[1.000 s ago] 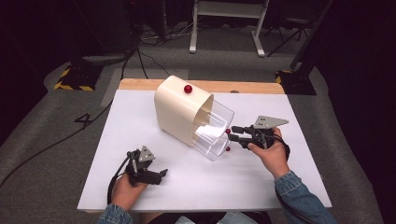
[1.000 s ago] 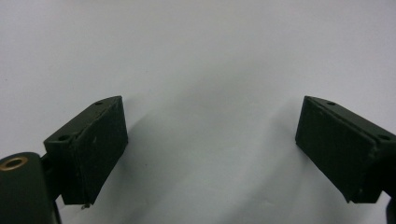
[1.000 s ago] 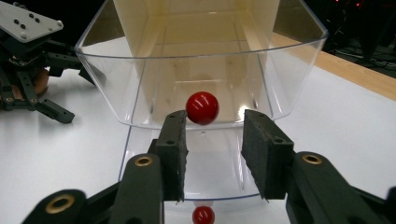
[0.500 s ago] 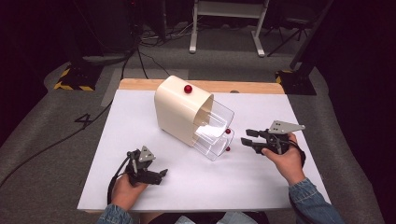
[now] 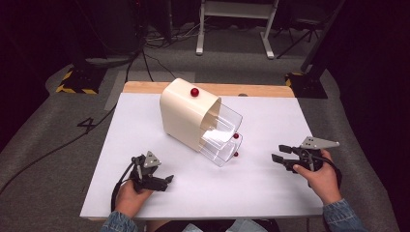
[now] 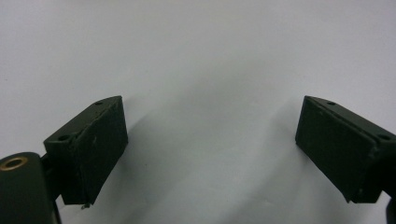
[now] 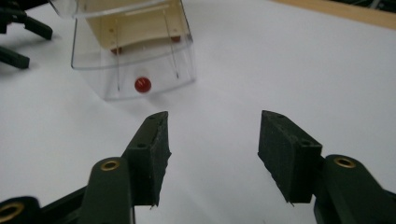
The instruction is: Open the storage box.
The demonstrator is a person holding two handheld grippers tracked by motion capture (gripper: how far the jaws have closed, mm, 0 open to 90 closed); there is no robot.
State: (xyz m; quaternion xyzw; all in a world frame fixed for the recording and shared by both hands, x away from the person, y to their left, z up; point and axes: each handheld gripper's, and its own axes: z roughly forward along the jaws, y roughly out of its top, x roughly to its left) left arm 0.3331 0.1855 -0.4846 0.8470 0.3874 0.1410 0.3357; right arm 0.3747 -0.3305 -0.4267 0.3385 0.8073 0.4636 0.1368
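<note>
right tongs (image 5: 278, 153) just opened, jaws apart on nothing, well right of clear drawer (image 5: 223, 145) pulled from cream cabinet (image 5: 186, 113) mid-worktop (image 5: 270, 193). red knob (image 7: 142, 84) plain in right gripper view. left tongs (image 5: 162, 181) wide, empty, low over bare worktop.

White table sheet (image 5: 270, 183), grey floor (image 5: 53, 145), floor cables (image 5: 159, 63)

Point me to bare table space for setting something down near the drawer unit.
Free: the white table top left of the cream drawer cabinet; the front strip between the left gripper and the right gripper; the far-right patch behind the right one. Crowded: just ahead of the pulled-out clear plastic drawers with red knobs.
</note>
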